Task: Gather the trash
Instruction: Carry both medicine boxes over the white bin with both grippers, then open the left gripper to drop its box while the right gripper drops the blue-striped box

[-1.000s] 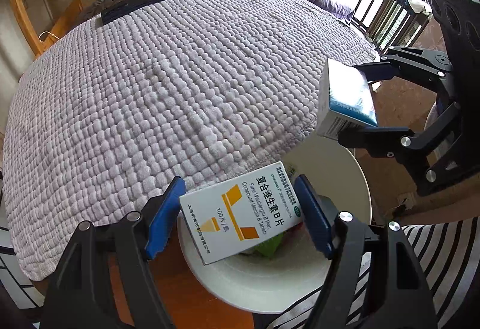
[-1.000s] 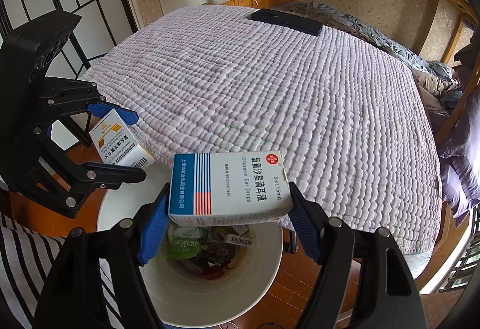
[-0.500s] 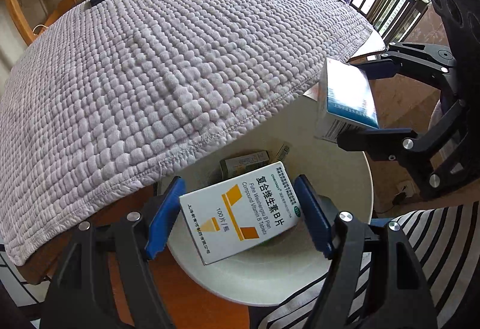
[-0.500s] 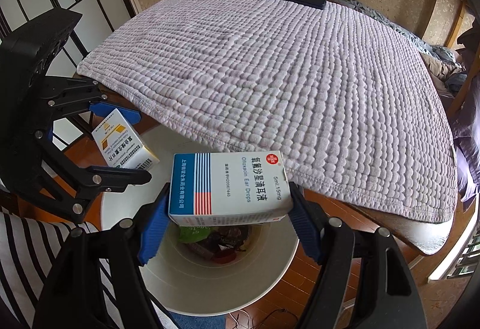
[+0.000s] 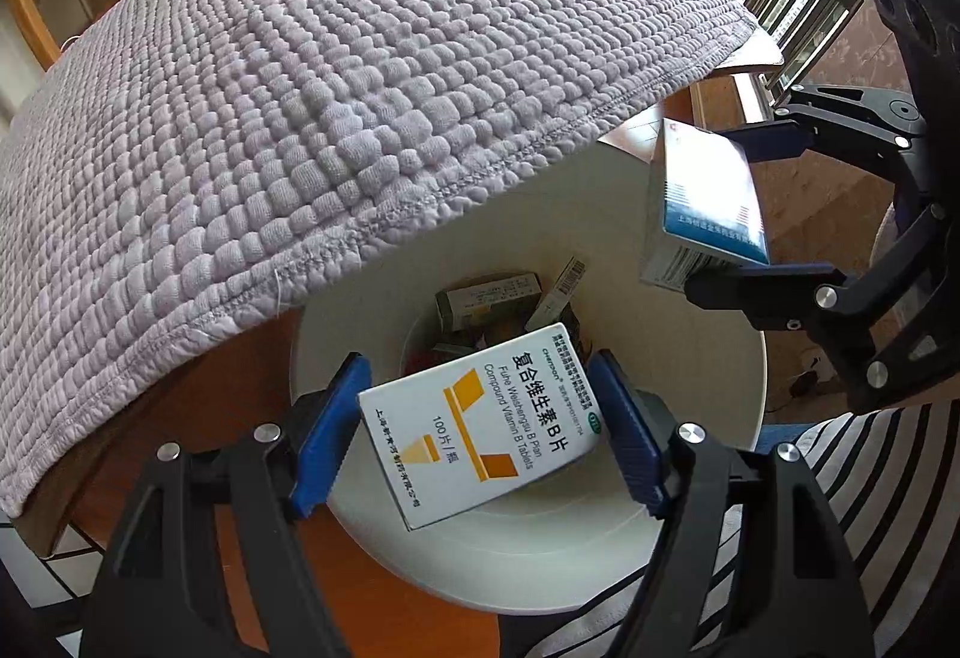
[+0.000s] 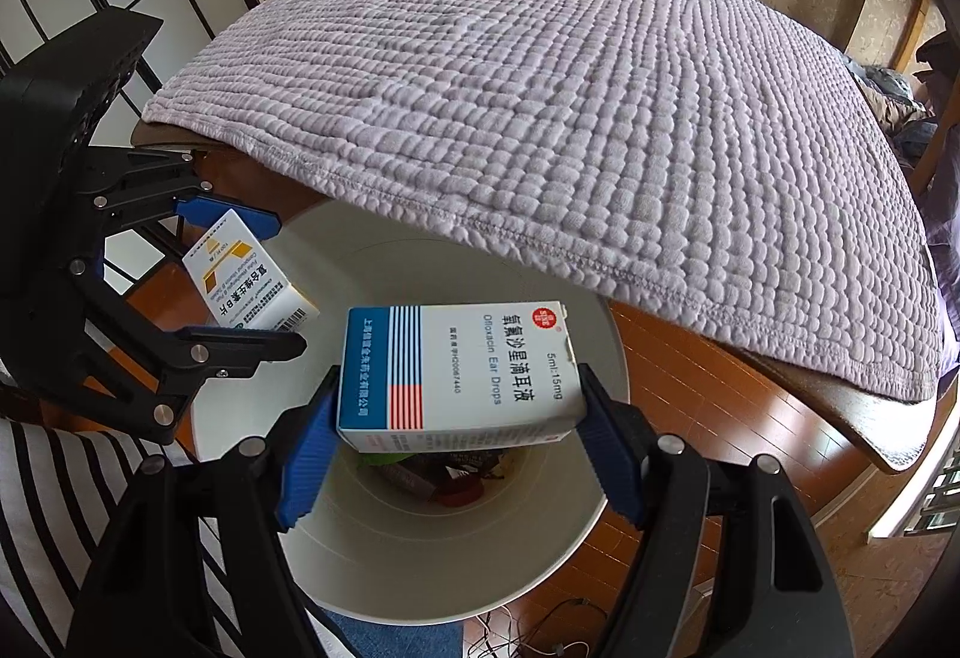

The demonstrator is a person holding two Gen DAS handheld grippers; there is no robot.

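Left wrist view: quilted blanket (image 5: 336,118) fills ten to one o'clock; below it the white bin (image 5: 690,358), trash inside. Left gripper (image 5: 480,427) clamps the vitamin B box (image 5: 480,421) at six o'clock over the bin; right gripper (image 5: 744,205) clamps the ear drops box (image 5: 705,202) at three o'clock.

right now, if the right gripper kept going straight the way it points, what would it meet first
Probably the trash at the bottom of the white bin. The right gripper, shut on the ear drops box, points down into the bin's open mouth, and nothing shows between box and the trash, though depth is hard to judge.
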